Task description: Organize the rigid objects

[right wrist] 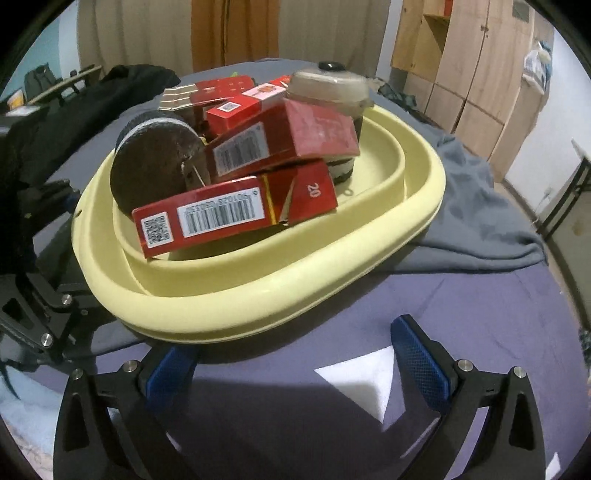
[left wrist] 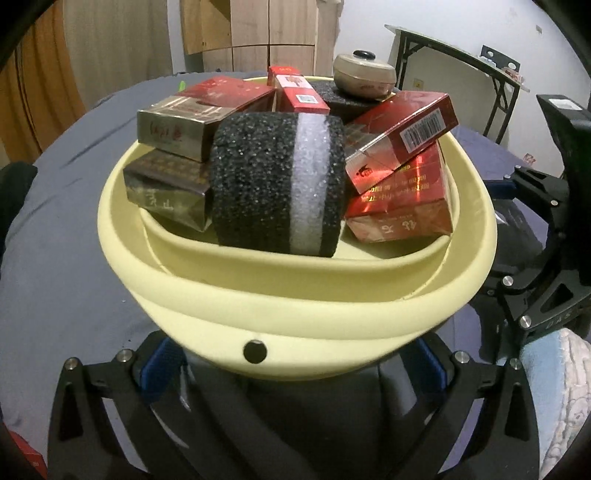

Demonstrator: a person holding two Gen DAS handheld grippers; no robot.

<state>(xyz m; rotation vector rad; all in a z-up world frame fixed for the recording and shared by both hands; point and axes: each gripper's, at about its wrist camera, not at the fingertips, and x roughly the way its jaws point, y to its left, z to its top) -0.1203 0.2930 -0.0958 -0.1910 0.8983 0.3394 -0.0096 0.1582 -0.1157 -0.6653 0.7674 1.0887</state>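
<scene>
Straddling the near rim of the yellow basin, the left gripper has its jaws spread wide, gripping nothing. The basin's long axis runs across it. Foam roll and red boxes fill it. The right gripper, also open, sits just beside its rim, bedsheet free rightward.

Domestic bedroom. A bed with a blue-grey sheet fills the foreground, with a crumpled grey blanket at 3 o'clock. A wooden wardrobe stands at 1 o'clock, orange curtains at 12 o'clock. A folding table stands against the white wall.
</scene>
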